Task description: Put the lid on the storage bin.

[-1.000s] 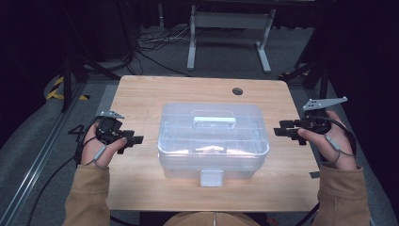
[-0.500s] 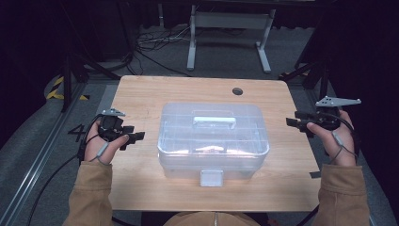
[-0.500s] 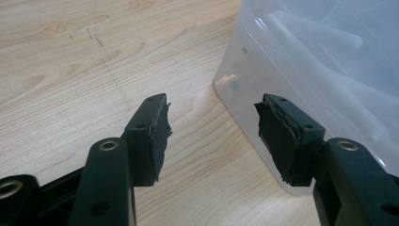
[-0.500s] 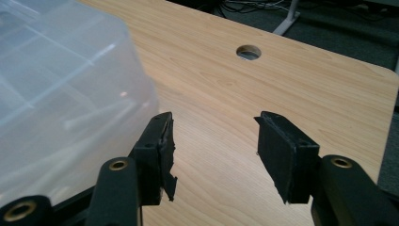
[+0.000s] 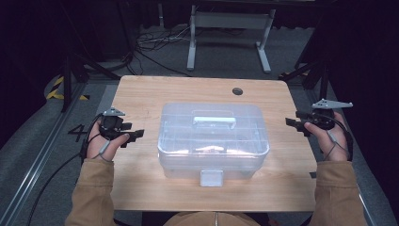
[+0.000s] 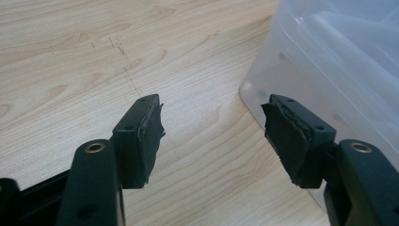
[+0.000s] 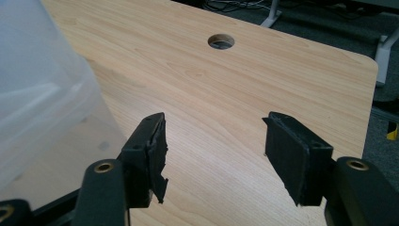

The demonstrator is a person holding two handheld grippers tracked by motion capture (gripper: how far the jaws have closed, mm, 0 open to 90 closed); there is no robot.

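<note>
A clear plastic box with a lid, a top handle and a front latch sits in the middle of the wooden table. My left gripper is level beside the box's left side, pointing at it without touching. In the left gripper view my left gripper is open over bare wood, with the box just past its right jaw. My right gripper points at the box's right side from a short gap. It is open, with the box to its left. Both pairs of jaws have just been opening, with nothing between them.
A round cable hole is in the table's far right part, also visible ahead of the right gripper. Beyond the table's far edge stand a metal frame and loose cables on a dark floor. Cables trail from both grippers.
My right gripper has shifted a little to the right, away from the box's side. The left hand has hardly moved. The box has not moved.
</note>
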